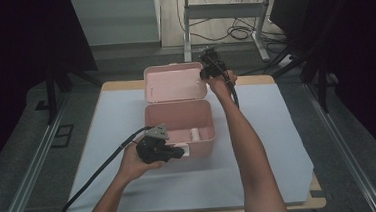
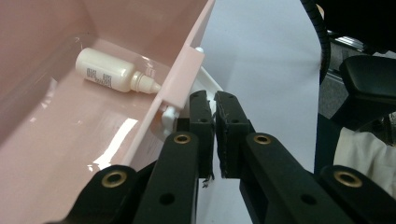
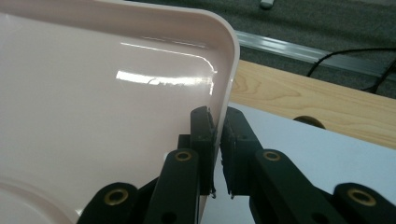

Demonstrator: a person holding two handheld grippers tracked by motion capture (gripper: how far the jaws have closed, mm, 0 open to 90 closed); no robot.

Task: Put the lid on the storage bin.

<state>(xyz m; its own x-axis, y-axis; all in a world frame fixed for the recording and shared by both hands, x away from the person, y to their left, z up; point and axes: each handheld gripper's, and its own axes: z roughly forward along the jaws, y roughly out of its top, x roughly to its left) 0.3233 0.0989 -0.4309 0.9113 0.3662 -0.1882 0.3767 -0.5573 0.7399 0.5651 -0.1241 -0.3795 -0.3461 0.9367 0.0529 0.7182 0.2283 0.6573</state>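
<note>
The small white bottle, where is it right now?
The small white bottle lies on its side on the floor of the open pink box, toward its right end in the high view, near the front wall.

This looks like a lab or test room set up for recording. Black curtains [image 1: 16, 43] close off both sides, metal rails [image 1: 30, 172] run along the grey floor [image 1: 349, 140], and loose cables [image 1: 238, 32] lie under a height-adjustable frame [image 1: 219, 13] at the back. A wooden desk [image 1: 254, 79] carries a plain pale sheet [image 1: 274, 145].
</note>
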